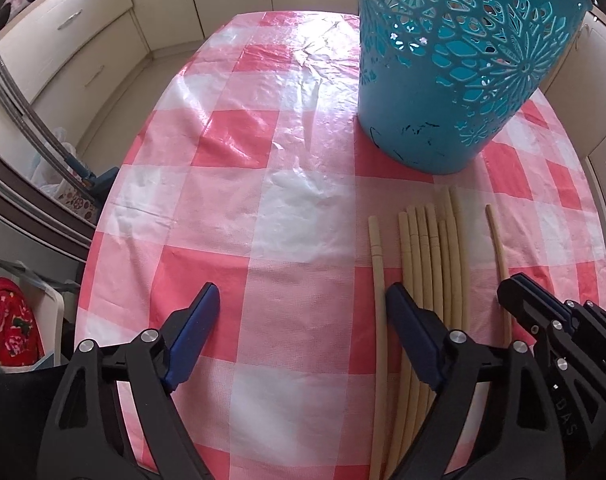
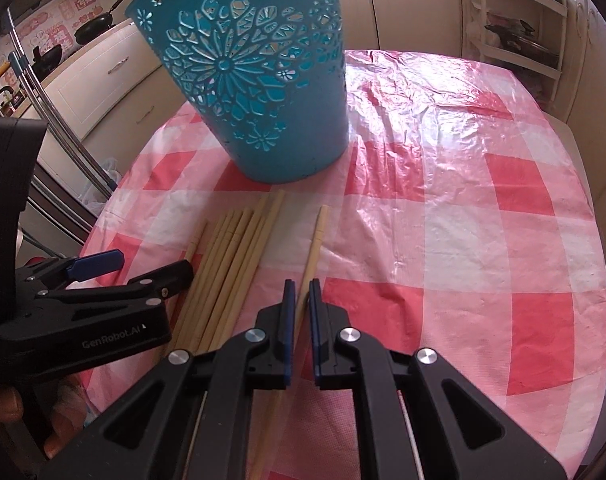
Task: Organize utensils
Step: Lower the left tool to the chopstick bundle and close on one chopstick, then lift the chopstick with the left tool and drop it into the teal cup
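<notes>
Several pale wooden chopsticks [image 1: 431,248] [image 2: 239,248] lie side by side on the pink-and-white checked tablecloth [image 1: 263,160] [image 2: 463,200], in front of a teal cut-out basket [image 1: 443,80] [image 2: 263,100]. One lone chopstick [image 2: 317,232] [image 1: 497,236] lies right of the bundle, and my right gripper [image 2: 302,286] [image 1: 519,284] is shut on its near part. My left gripper [image 1: 303,292] [image 2: 143,268] is open low over the cloth. Another single chopstick [image 1: 377,264] left of the bundle lies just inside its right finger [image 1: 403,308], not pressed.
Cream kitchen cabinets [image 1: 83,28] ring the round table. Dark pans [image 2: 95,26] sit on the counter at left, and a white shelf rack [image 2: 519,28] stands at the back right. Metal poles [image 1: 35,128] and a red patterned item [image 1: 11,328] are off the table's left edge.
</notes>
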